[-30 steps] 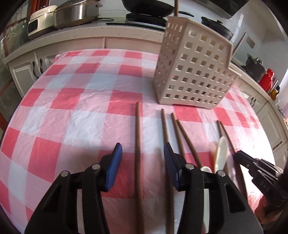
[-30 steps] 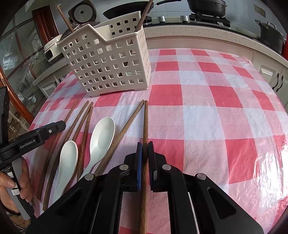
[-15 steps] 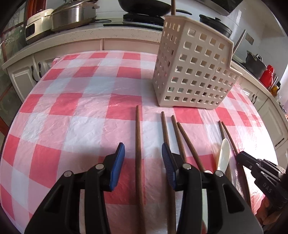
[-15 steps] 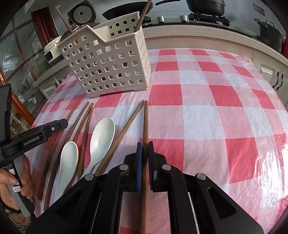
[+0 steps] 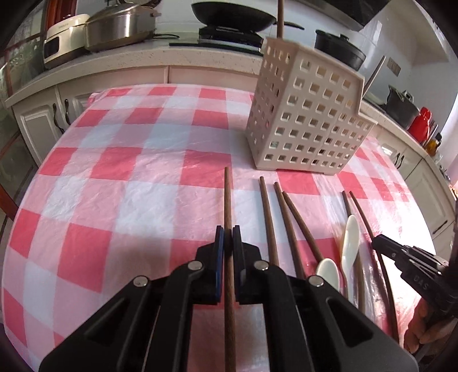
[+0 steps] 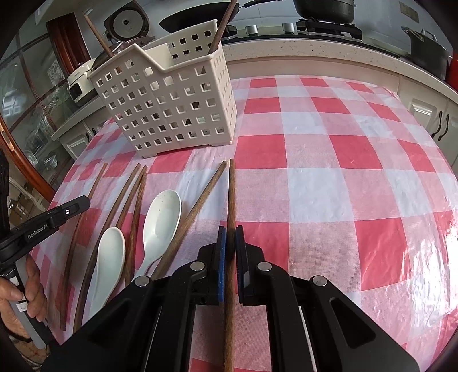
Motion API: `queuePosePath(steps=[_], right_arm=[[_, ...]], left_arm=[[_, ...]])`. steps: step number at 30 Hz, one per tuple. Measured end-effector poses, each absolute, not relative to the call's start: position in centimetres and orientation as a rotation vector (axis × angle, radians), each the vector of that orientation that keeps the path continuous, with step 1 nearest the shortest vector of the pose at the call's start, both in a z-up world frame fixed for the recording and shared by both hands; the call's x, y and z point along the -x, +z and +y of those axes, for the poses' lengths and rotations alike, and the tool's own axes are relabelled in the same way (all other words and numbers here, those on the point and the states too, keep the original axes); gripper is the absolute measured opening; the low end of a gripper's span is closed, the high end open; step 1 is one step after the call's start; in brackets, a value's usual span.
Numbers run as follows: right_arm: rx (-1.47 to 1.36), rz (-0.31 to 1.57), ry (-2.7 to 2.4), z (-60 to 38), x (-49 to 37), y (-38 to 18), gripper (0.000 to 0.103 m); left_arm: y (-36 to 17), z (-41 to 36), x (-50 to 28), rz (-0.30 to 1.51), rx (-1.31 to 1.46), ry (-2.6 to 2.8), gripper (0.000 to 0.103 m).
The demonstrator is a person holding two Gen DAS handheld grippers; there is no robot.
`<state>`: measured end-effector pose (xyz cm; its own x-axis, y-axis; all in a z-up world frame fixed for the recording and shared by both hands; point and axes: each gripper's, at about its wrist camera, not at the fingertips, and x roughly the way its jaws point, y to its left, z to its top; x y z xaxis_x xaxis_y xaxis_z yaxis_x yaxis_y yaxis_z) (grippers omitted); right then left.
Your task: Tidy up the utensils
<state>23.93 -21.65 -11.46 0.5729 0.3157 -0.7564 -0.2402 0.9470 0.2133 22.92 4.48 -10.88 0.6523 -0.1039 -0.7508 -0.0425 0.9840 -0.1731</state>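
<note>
My left gripper is shut on a brown wooden chopstick that lies along the red-checked tablecloth. My right gripper is shut on another wooden chopstick, the rightmost of the row. Between them lie several loose chopsticks and two white spoons. The spoons also show in the left wrist view. A cream perforated utensil basket stands behind the row, also in the right wrist view; it holds chopsticks.
Kitchen counters with pots, a wok and a rice cooker ring the table. White cabinets stand beyond the table's far edge. Red containers sit on the counter at right.
My left gripper has closed from wide open onto the chopstick between its fingers. My right gripper stays shut on its chopstick, hardly moved.
</note>
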Motion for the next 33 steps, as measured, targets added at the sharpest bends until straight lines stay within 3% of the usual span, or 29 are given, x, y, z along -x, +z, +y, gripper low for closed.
queuePosePath(steps=[33], right_arm=[[-0.048, 0.544, 0.368, -22.4, -15.3, 0.2, 0.006]], left_arm=[[0.6, 3.1, -11.7, 0.531, 0.126, -0.057, 0.006]])
